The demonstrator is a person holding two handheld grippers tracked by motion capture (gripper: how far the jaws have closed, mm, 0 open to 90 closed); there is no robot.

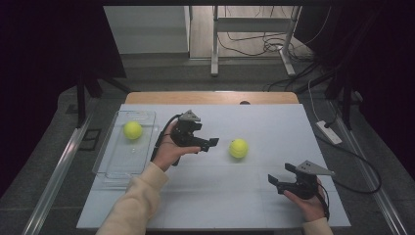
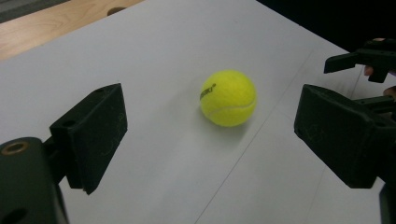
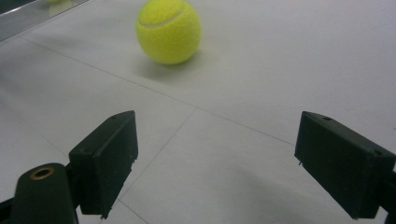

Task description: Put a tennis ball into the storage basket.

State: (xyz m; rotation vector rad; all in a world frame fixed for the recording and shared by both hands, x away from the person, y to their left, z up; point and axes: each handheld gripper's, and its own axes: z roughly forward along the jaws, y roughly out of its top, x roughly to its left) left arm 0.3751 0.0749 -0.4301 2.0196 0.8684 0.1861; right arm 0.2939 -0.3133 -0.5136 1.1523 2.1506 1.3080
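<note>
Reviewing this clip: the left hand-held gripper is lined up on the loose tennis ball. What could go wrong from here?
1. The tennis ball lies free on the smooth white table; a jaw of the open left hand-held gripper nudging it first could send it rolling, perhaps toward the right hand-held gripper.
2. An off-centre squeeze may squirt the round ball out.
3. The clear tray already holds a second ball; a careless drop there could knock it.

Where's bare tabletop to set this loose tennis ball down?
Bare: the far strip behind the loose tennis ball, and the near middle between left gripper and right gripper. Crowded: the clear tray at left, holding another ball.
</note>
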